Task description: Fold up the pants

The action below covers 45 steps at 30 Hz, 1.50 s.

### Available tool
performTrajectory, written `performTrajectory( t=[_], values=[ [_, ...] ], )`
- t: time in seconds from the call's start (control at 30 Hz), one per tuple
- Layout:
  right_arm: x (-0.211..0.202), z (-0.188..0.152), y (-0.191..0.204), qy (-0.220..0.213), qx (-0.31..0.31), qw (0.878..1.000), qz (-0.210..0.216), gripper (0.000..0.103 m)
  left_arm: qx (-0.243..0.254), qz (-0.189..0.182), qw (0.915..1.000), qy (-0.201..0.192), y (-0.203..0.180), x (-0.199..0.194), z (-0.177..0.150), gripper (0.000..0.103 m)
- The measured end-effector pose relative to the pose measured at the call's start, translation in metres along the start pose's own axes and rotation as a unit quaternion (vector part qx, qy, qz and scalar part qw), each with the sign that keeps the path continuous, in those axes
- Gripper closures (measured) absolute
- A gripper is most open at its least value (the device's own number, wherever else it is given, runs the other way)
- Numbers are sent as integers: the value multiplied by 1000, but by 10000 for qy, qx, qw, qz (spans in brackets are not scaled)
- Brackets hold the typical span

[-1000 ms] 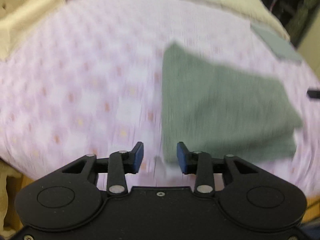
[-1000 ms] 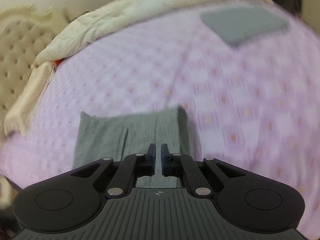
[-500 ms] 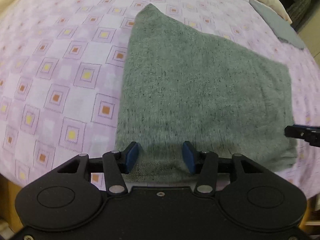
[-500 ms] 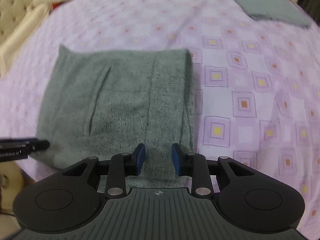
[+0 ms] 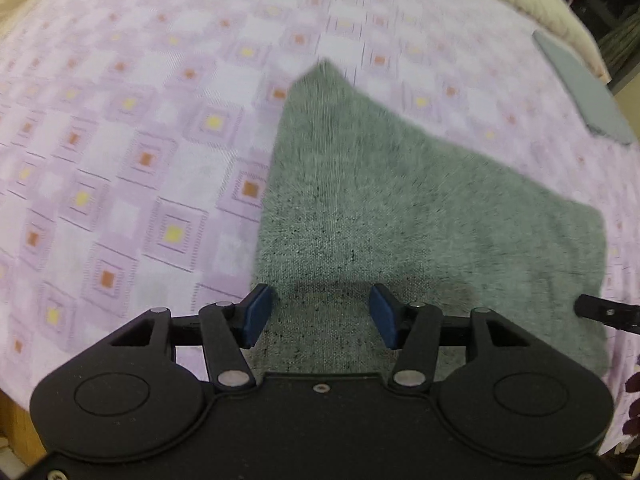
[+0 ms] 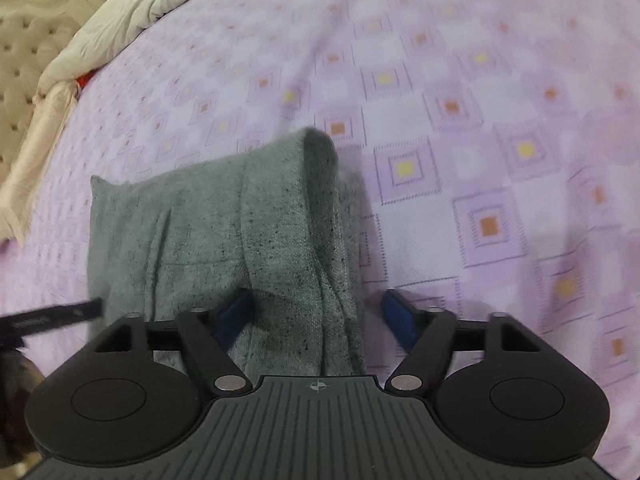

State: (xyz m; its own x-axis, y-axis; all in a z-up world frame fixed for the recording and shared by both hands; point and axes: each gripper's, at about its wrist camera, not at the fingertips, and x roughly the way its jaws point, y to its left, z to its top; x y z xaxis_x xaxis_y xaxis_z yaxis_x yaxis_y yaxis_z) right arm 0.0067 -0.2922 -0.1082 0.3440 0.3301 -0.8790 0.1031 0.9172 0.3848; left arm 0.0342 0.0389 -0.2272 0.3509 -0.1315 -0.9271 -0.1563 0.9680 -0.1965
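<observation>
The folded grey-green pants (image 5: 420, 200) lie flat on the purple patterned bedspread (image 5: 120, 160). My left gripper (image 5: 318, 316) is open, its blue pads spread over the near left edge of the pants. In the right wrist view the pants (image 6: 224, 232) show a thick rolled fold along their right side. My right gripper (image 6: 316, 316) is open wide, its jaws on either side of that fold at the near edge. Each gripper's tip shows at the edge of the other's view.
A second folded grey garment (image 5: 580, 88) lies at the far right of the bed. A cream quilt (image 6: 120, 16) and a tufted headboard (image 6: 24, 52) border the far left. The bed's near edge is just below both grippers.
The right gripper went from shut to wide open around the pants' right fold. The left gripper opened wider and sits over the near left edge. The pants now lie flat.
</observation>
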Motion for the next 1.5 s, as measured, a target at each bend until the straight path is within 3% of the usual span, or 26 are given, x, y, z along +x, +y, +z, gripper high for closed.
performTrajectory(
  t=[0.03, 0.2, 0.3, 0.47, 0.5, 0.53, 0.6, 0.63, 0.7, 0.73, 0.8, 1.0, 1.3, 1.5],
  values=[
    [2, 1, -2, 33, 41, 10000, 57, 23, -3, -5, 10000, 13, 0, 5, 1, 40],
    [5, 4, 2, 52, -166, 9997, 192, 12, -123, 92, 9999, 59, 6, 17, 5, 5],
    [4, 4, 6, 39, -292, 9994, 160, 11, -297, -164, 9993, 132, 14, 21, 8, 1],
    [7, 10, 10, 141, -215, 9997, 53, 11, -351, 101, 9986, 379, 4, 25, 15, 0],
    [8, 12, 12, 191, -241, 9995, 42, 14, -409, 121, 9981, 444, 3, 26, 18, 3],
    [10, 15, 16, 228, -282, 9993, 82, 26, -505, 109, 9974, 492, 2, 25, 19, 5],
    [8, 18, 13, 301, -287, 9984, 394, 49, -653, 1, 9965, 526, -1, 22, 20, 25],
    [7, 18, 13, 305, -215, 9986, 381, 56, -685, -33, 9962, 534, -5, 24, 23, 30],
    [3, 16, 16, 272, -263, 9983, 441, 65, -611, 31, 9970, 476, -14, 18, 22, 50],
    [1, 15, 19, 238, -328, 9983, 409, 68, -555, 56, 9974, 450, -19, 17, 22, 54],
    [-3, 13, 24, 182, -423, 9983, 344, 73, -460, 190, 9979, 412, -27, 12, 20, 76],
    [-29, 11, 42, -157, -692, 9967, 399, 78, -379, 365, 9985, 161, -32, -9, 17, 86],
    [-63, 11, 73, -544, -1051, 9908, 662, 79, -232, 294, 9986, -363, -35, -56, 17, 89],
    [-68, 21, 109, -810, -1227, 9862, 757, 79, -246, 189, 9974, -648, -10, -80, 22, 89]
  ],
)
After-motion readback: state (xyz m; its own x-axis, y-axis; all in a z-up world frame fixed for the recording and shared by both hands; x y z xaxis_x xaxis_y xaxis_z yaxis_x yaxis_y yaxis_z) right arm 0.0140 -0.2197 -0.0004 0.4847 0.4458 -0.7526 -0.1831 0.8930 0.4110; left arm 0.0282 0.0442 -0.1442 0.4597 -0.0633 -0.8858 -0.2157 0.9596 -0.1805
